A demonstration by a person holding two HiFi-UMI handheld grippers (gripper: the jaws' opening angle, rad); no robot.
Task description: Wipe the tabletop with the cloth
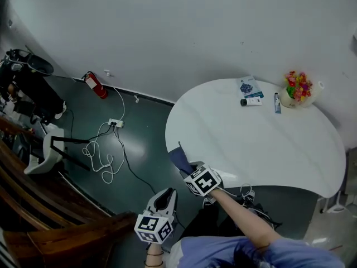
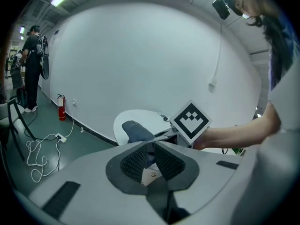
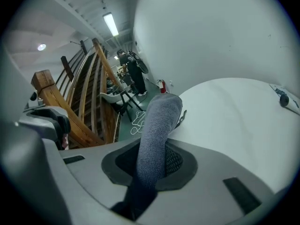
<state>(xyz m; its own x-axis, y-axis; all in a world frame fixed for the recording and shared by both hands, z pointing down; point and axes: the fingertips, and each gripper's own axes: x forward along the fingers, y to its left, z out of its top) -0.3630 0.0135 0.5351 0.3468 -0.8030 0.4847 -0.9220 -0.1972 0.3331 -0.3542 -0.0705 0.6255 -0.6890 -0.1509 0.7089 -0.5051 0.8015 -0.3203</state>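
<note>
Grey-blue knitted cloth (image 3: 157,130) stands clamped between the right gripper's (image 1: 188,171) jaws at the white rounded table's (image 1: 251,144) near-left edge, while the left gripper (image 2: 150,146), jaws together and empty, hangs off that edge.

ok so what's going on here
A person holds a gripper in each hand. The right gripper has its fingers closed on a grey-blue cloth, held at the near left edge of the white table. The left gripper hangs lower, off the table over the floor, fingers close together with nothing in them. A booklet, a tube and a pot of flowers sit at the table's far side.
</note>
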